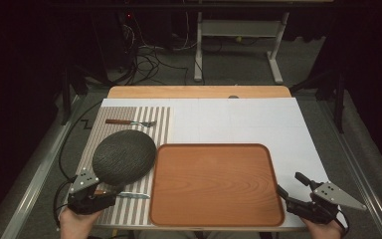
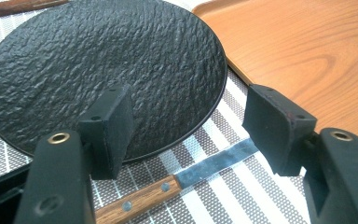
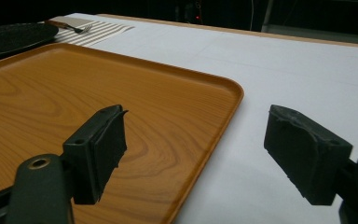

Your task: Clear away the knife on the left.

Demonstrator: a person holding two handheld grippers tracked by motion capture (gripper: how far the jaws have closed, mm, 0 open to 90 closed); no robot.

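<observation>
A lab: floor cables (image 1: 149, 62) and a bare desk frame (image 1: 238, 30).

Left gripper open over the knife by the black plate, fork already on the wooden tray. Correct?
Not quite: the fork lies on the striped mat beyond the black plate, per the high view; the wooden tray is bare. The left gripper is open over the knife.

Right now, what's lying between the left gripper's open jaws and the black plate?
Only striped placemat. In the left gripper view, the left gripper straddles the knife, and bare stripes run from there to the black plate rim.
</observation>
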